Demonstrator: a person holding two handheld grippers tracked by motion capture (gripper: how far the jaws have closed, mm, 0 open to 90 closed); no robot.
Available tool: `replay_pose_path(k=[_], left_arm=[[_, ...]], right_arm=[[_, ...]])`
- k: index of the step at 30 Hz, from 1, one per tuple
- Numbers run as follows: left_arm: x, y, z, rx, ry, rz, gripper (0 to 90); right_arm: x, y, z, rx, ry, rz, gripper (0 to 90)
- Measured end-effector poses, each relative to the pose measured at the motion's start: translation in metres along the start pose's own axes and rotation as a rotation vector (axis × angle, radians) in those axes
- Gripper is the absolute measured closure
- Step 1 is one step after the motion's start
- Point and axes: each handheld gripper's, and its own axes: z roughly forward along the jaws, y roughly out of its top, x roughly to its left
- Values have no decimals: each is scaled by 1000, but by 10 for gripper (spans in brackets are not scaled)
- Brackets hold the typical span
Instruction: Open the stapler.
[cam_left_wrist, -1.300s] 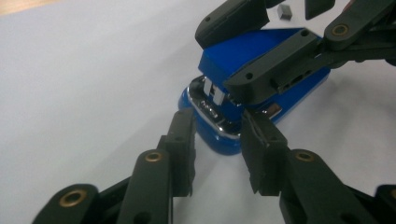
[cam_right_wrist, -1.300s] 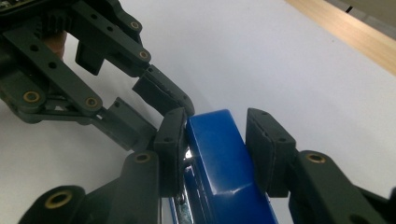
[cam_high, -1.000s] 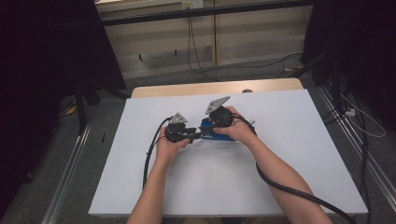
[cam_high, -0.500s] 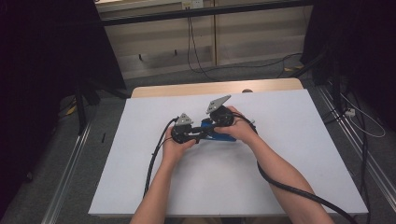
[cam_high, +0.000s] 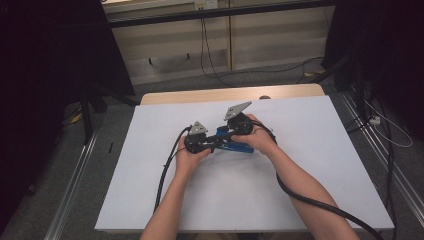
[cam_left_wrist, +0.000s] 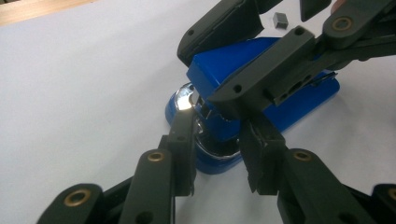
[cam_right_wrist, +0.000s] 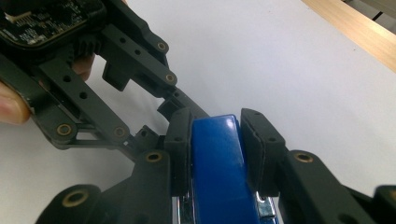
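At the middle of the white table, the left gripper (jaws just closing) brackets the front end of a blue stapler; just beyond to the right, the right gripper clamps the stapler's raised top arm.

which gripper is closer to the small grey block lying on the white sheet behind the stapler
Right. In the left gripper view the small grey block lies just past the right gripper, which clamps the blue stapler's top. The left gripper sits at the stapler's front end, farther from it.
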Motion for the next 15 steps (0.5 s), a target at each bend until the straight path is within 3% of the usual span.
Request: replay_pose_path(k=[15], left_arm=[[-4, 1, 0, 10, 23, -7, 702]], right_arm=[[4, 2, -1, 4, -24, -5, 661]])
